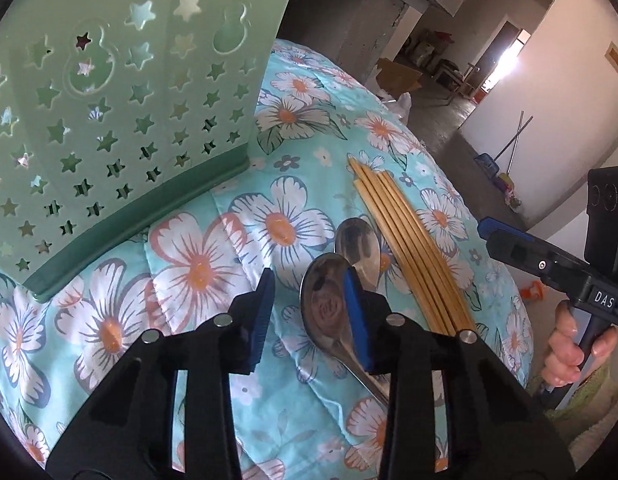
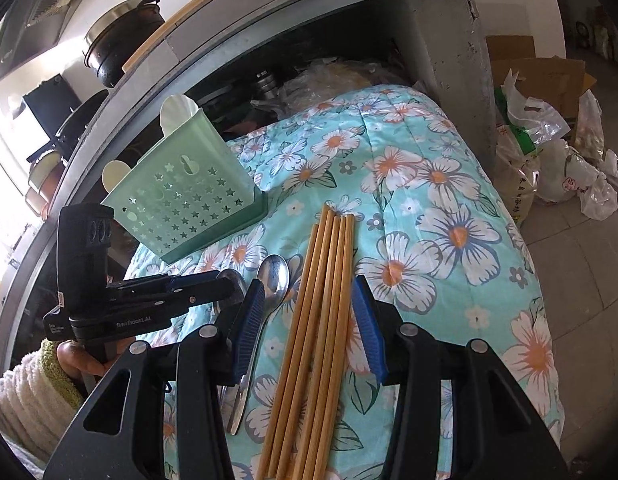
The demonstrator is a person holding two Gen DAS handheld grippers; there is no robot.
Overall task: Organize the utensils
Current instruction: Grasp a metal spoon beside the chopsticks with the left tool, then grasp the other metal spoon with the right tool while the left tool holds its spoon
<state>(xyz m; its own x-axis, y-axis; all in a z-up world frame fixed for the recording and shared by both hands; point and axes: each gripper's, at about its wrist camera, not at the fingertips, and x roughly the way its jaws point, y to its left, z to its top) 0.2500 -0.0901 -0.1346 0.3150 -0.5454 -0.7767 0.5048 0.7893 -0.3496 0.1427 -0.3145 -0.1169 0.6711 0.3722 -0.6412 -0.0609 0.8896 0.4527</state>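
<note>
Left gripper [image 1: 309, 312]: partly open over the near spoon [image 1: 325, 300] (pads not pressing it).
Right gripper [image 2: 309, 324]: half open, straddling the chopsticks [image 2: 321, 320], nothing held.

two spoons [image 2: 271, 280] left of chopsticks [image 2: 321, 320], holder [image 2: 181, 200] behind

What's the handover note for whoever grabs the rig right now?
Left gripper: jaws apart, low at the bowl of the nearer shiny metal spoon; one pad at its edge, no grip visible.
Right gripper: open, straddling the bundle of bamboo chopsticks, not clamped.
Second metal spoon lies between the first spoon and the chopsticks, on the floral turquoise quilt.
Green plastic star-perforated utensil holder stands at the back; contents not visible.
Done: nothing visibly loaded.
Left: spoons and chopsticks into the holder.
</note>
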